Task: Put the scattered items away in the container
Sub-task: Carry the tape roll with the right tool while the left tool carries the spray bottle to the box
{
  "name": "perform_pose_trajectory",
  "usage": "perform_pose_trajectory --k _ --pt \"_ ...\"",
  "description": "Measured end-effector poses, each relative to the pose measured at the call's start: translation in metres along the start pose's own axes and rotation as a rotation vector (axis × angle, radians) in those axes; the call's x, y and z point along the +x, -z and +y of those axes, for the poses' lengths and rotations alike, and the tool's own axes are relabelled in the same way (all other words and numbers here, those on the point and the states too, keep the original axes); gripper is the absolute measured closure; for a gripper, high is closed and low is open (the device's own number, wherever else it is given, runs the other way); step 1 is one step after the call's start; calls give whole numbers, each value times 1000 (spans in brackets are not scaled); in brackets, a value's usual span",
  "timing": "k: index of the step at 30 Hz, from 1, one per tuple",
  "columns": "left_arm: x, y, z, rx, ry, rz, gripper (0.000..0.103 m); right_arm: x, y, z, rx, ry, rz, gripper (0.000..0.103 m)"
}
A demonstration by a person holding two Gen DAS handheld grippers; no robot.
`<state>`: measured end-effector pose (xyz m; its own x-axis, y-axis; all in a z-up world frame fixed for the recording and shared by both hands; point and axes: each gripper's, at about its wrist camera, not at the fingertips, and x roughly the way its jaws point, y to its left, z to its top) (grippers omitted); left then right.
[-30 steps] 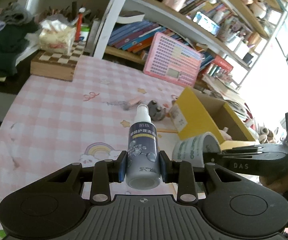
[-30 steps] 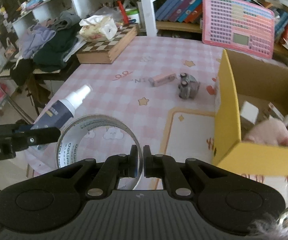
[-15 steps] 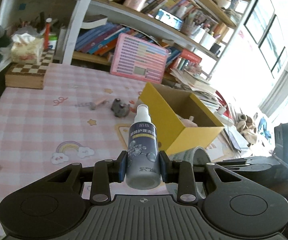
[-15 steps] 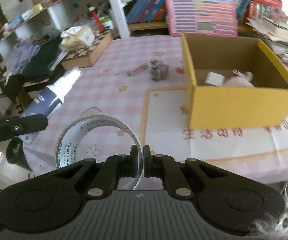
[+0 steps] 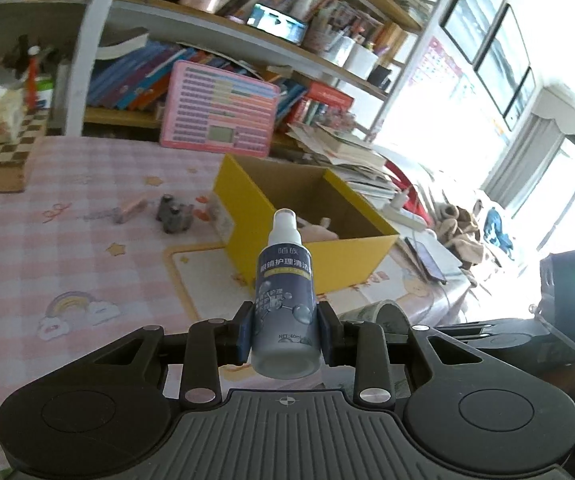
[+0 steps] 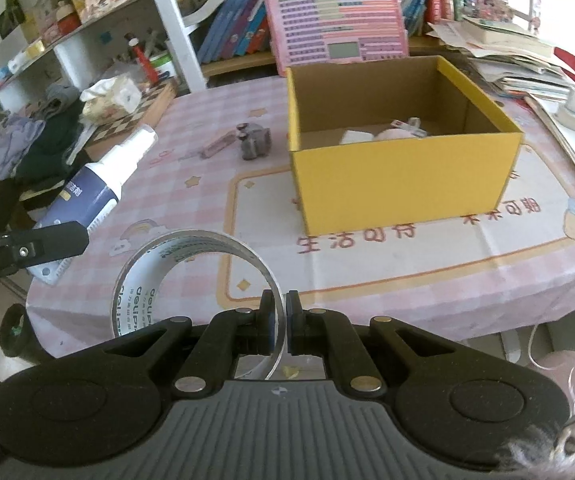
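Note:
My left gripper (image 5: 285,330) is shut on a dark blue spray bottle (image 5: 285,304) with a white cap, held upright in front of the open yellow box (image 5: 307,216). The same spray bottle (image 6: 95,184) shows at the left of the right wrist view. My right gripper (image 6: 279,320) is shut on the wall of a clear tape roll (image 6: 191,280), held off the near table edge, short of the yellow box (image 6: 399,172). A pink soft thing and small white items lie inside the box. A grey toy (image 6: 253,142) and a pink stick (image 6: 217,145) lie on the cloth left of the box.
The table has a pink checked cloth (image 6: 407,248). A chessboard box (image 6: 135,116) with a tissue pack stands at the far left. Behind are a pink tablet toy (image 6: 339,36), shelves of books, and a paper pile (image 6: 515,60) at the right. Clothes lie off the left edge.
Both grippers have swung rightward with their loads still held; the yellow box now sits nearer the middle of both views and shows its inside in the right wrist view.

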<state>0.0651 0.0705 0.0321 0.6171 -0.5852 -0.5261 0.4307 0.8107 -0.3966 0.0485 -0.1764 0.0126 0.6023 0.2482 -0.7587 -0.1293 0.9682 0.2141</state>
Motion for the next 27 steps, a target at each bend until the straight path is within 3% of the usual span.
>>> perform_pose_trajectory --k 17,27 --pt "72 -37 -52 35 81 37 72 -7 -11 -102 100 88 23 98" --pt "121 -68 -63 36 48 13 72 -6 -61 -157 75 102 -29 98"
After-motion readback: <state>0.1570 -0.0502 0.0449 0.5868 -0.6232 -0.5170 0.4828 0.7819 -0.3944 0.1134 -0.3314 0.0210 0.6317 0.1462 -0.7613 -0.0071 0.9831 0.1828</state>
